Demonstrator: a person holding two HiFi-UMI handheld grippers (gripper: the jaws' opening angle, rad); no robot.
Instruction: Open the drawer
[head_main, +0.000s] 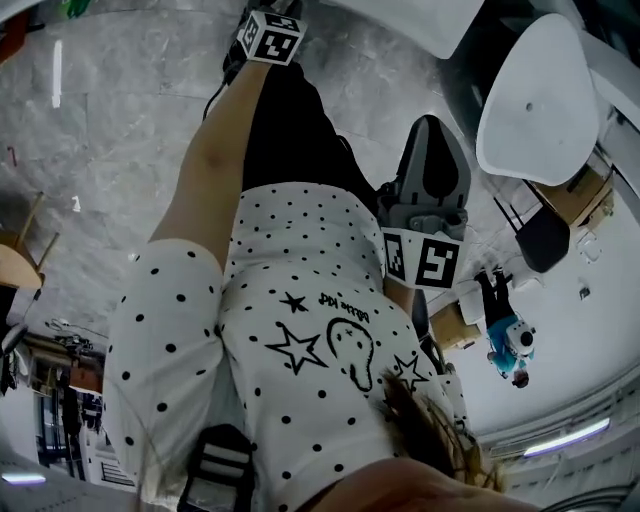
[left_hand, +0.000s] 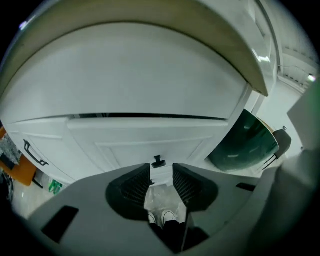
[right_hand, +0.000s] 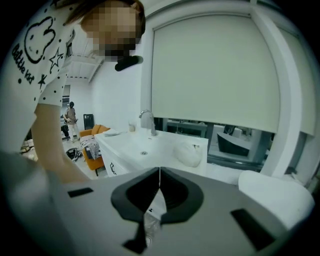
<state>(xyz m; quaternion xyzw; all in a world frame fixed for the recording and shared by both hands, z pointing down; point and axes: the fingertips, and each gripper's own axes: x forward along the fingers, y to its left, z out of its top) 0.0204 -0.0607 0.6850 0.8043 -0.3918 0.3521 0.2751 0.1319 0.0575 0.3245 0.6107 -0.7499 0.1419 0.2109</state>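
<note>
The left gripper view faces a white cabinet with a panelled drawer front (left_hand: 150, 136). A small black knob (left_hand: 158, 161) sits low on the panel. My left gripper (left_hand: 161, 169) is open, and its ribbed pads (left_hand: 137, 182) frame the knob, which lies just past the tips with nothing between the jaws. In the head view only its marker cube (head_main: 270, 36) shows, at the end of an outstretched arm. My right gripper (right_hand: 159, 172) is shut with nothing in it and points away from the cabinet toward a white vanity (right_hand: 125, 150). In the head view the right gripper (head_main: 432, 130) hangs beside the person's hip.
A rounded countertop edge (left_hand: 235, 55) overhangs the drawer. A second black handle (left_hand: 34, 153) is on the cabinet at left, and a dark green glass panel (left_hand: 247, 145) stands at right. The right gripper view shows a faucet (right_hand: 146, 120), a white bundle (right_hand: 189, 154) and a big window blind (right_hand: 215, 70).
</note>
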